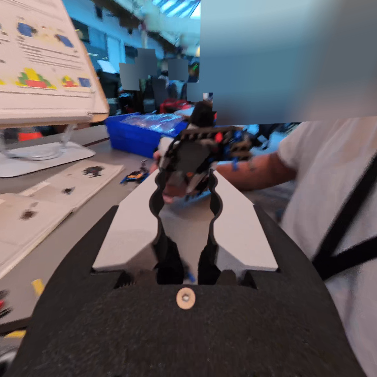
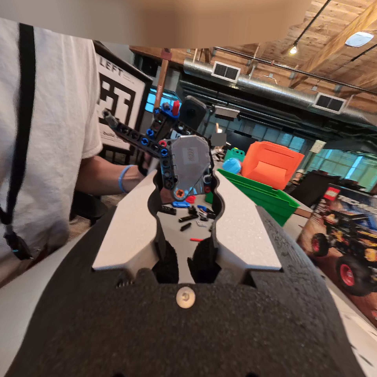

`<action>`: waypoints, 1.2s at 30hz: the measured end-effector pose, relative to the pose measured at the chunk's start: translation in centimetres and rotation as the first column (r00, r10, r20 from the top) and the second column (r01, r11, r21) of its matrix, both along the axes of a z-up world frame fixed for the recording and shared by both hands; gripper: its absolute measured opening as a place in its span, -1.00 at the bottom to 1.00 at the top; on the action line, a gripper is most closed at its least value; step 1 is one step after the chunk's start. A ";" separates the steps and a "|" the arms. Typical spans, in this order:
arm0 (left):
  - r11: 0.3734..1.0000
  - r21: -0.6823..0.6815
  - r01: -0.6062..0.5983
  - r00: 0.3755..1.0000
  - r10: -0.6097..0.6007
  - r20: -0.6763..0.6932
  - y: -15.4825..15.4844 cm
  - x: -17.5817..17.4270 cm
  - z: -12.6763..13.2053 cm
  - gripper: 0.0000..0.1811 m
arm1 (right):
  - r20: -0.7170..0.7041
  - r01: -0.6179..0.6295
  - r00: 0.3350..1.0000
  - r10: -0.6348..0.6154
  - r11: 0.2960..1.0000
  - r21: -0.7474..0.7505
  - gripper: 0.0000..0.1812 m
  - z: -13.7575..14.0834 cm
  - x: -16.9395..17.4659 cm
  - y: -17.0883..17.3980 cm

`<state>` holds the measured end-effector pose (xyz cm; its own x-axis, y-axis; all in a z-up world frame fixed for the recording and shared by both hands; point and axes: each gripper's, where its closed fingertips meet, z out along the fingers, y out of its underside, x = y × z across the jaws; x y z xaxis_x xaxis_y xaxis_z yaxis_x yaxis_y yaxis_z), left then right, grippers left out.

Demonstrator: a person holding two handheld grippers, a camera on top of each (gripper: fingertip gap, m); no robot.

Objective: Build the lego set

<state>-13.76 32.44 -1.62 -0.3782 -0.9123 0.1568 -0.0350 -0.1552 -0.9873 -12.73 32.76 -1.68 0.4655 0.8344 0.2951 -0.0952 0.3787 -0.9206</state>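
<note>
- Left wrist view: the left hand-held gripper has its white fingers partly spread around the lower end of a partly built assembly of black beams around a grey motor block. Blur hides whether the pads actually press it, so I cannot tell if it is gripped. The assembly is raised above the grey counter, and a bare hand shows behind it.
- Toward the counter's far edge stand a blue plastic bin and a propped instruction sheet; open paper booklets lie along the left side.
- Right wrist view: the right hand-held gripper pinches the same assembly at the grey block's lower end, with the jaws closed against its sides. Blue and red pins already sit in its black beams.
- Loose black, blue and red pieces lie scattered mid-counter, beyond the fingers. A green tray and the set's printed box sit toward the right edge.
- Judged from this, one sub-assembly is done, while most of the truck remains unbuilt.
</note>
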 end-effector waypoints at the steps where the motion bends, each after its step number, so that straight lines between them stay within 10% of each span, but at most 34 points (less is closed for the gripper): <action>1: 0.996 0.078 -0.042 0.999 0.044 -0.021 0.5 0.3 -0.6 -0.56 | -0.022 -0.039 0.999 0.039 0.999 -0.023 -0.49 0.2 -0.1 -0.4; 16: 0.882 0.424 -0.206 0.979 0.191 0.077 -0.1 2.0 -0.2 -0.55 | -0.202 -0.312 0.947 0.250 0.862 -0.399 -0.49 -1.2 -1.1 -0.5; 26: 0.969 0.218 -0.115 0.991 0.128 -0.045 0.8 2.0 -0.6 -0.53 | 0.051 -0.075 0.994 0.095 0.948 -0.311 -0.50 -3.1 -0.7 0.8; 36: 0.942 0.307 -0.137 0.991 0.132 0.039 0.4 1.7 -0.3 -0.71 | 0.172 -0.073 0.976 0.135 0.943 -0.326 -0.49 -4.5 -1.6 0.1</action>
